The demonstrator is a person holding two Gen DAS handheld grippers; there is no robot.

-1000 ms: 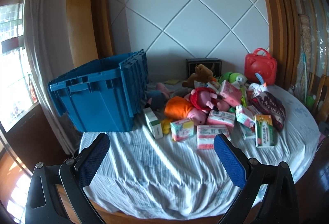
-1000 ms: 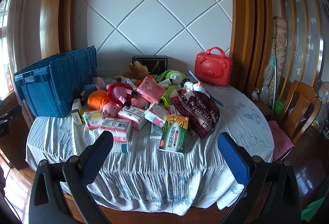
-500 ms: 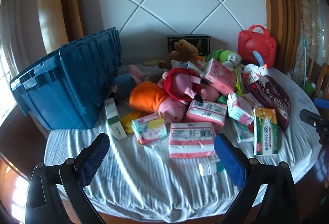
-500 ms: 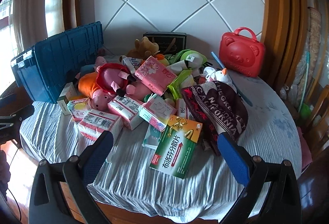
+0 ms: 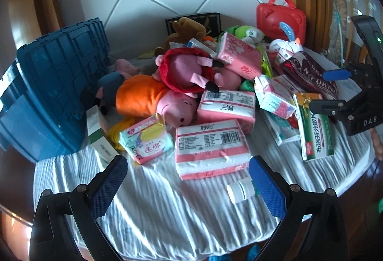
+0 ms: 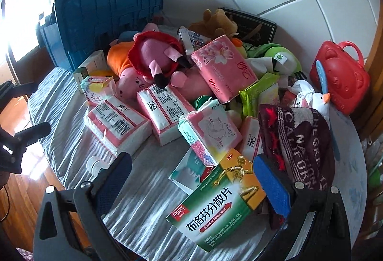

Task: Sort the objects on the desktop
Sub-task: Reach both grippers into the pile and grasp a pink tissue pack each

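Observation:
A pile of plush pigs (image 5: 182, 78), pink tissue packs (image 5: 210, 146) and boxes covers a round table with a striped cloth (image 5: 167, 213). A blue crate (image 5: 52, 93) stands at the left. My left gripper (image 5: 189, 179) is open and empty, just short of the nearest tissue pack, with a white bottle (image 5: 239, 191) by its right finger. My right gripper (image 6: 191, 179) is open and empty above a green medicine box (image 6: 215, 201); it also shows in the left wrist view (image 5: 349, 93).
A red bear case (image 6: 340, 76) stands at the back right, a dark knit hat (image 6: 301, 143) lies beside the medicine box, and a black box (image 5: 194, 21) and brown plush stand by the wall. The table edge is close below both grippers.
Both grippers have moved forward and down toward the pile. The right gripper now has the green medicine box between its fingers' span. Both stay open.

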